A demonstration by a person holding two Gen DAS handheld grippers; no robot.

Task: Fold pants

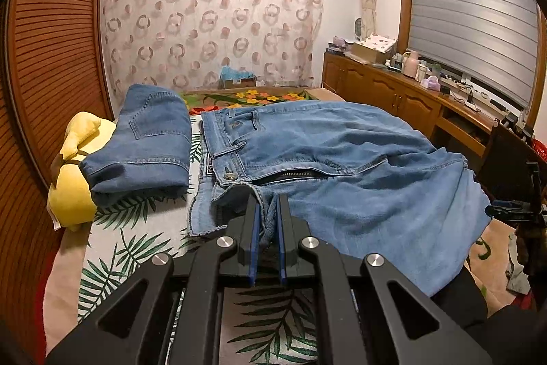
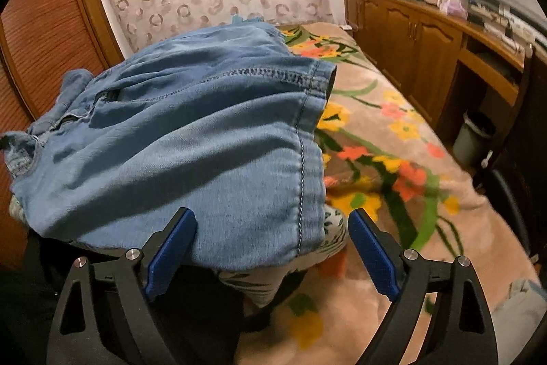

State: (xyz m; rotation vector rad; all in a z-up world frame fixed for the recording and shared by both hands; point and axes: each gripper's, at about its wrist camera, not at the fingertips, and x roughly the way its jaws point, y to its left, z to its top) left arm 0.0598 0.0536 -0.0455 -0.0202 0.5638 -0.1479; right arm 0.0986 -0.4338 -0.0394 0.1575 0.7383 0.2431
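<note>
Light blue jeans (image 1: 342, 159) lie spread on the bed, waistband to the left, fly unzipped. My left gripper (image 1: 266, 204) is shut on the waistband edge by the fly. In the right wrist view the same jeans (image 2: 191, 142) fill the left and middle. My right gripper (image 2: 270, 221) is open, its blue pads (image 2: 371, 248) on either side of the jeans' near edge, not closed on it. The right gripper also shows at the right edge of the left wrist view (image 1: 512, 211).
A folded pair of jeans (image 1: 147, 139) lies left of the spread pair, against a yellow plush toy (image 1: 75, 173). The bed has a leaf-print sheet (image 1: 130, 248) and a flowered blanket (image 2: 393, 159). A wooden cabinet (image 2: 427, 36) runs along the right; a slatted wardrobe (image 1: 51, 57) stands left.
</note>
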